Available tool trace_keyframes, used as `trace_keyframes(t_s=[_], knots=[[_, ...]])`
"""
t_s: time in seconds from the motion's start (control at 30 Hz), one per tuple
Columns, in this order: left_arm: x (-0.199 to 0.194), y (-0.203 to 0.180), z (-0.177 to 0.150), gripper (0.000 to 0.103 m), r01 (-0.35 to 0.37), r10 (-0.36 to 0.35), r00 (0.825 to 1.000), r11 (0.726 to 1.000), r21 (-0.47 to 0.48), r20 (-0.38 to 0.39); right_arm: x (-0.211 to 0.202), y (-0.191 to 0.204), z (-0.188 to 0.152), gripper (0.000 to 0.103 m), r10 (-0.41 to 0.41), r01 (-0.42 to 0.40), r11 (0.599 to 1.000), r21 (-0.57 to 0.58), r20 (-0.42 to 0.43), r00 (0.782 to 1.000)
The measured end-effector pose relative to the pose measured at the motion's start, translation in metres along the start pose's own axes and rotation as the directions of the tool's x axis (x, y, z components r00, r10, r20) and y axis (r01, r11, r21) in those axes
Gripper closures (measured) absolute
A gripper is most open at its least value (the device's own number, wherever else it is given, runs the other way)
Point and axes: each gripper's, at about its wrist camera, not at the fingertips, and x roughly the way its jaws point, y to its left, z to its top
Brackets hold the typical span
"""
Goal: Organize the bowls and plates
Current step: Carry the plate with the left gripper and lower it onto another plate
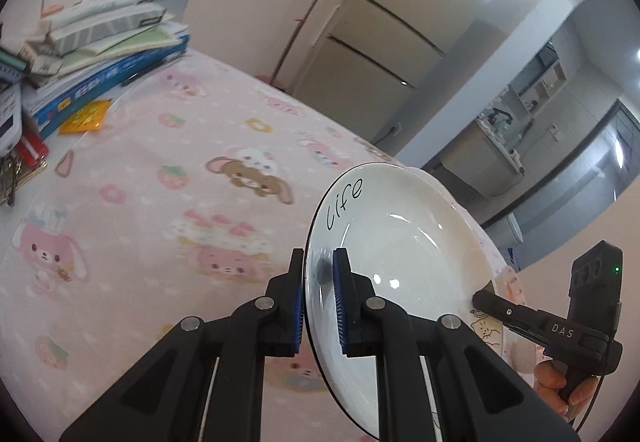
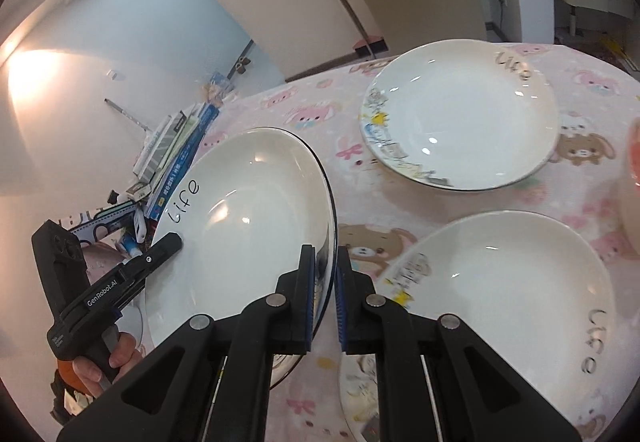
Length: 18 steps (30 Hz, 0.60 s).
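Observation:
A white plate with "Life" on its rim (image 1: 400, 242) is held tilted above the pink table. My left gripper (image 1: 318, 282) is shut on its near rim. My right gripper (image 2: 328, 294) is shut on the opposite rim of the same plate (image 2: 248, 226). In the left wrist view the right gripper (image 1: 480, 300) touches the plate's right edge. In the right wrist view the left gripper (image 2: 172, 242) shows at the plate's left edge. Two more "Life" plates lie flat on the table: one far (image 2: 460, 114), one near right (image 2: 500, 302).
A pink cartoon tablecloth (image 1: 160, 222) covers the table. A stack of books and papers (image 1: 100, 54) sits at its far left, also shown in the right wrist view (image 2: 176, 158). A pink-orange object (image 2: 632, 162) is at the right edge. A fridge (image 1: 400, 22) stands behind.

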Motion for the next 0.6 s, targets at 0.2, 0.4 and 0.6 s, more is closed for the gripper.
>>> trace_keyframes(t_s=[0.2,0.4,0.6], knots=[[-0.006,-0.052,-0.009,0.089,0.053,-0.053,0.999,0.996,0.069,-0.007,-0.053,-0.019,-0.011,0.094,-0.041,0.04,0.999,0.015,0.059,0.997],[-0.009,-0.103,-0.025,0.089,0.104,-0.101,0.994,0.984,0.147,-0.029,-0.1,-0.045,-0.023,0.093,-0.085,0.079,0.995,0.054,0.108,0.991],[-0.012,-0.144,-0.046,0.089,0.143,-0.135,0.989,0.969,0.202,-0.051,-0.137,-0.069,-0.041,0.093,-0.115,0.104,0.991,0.082,0.149,0.982]])
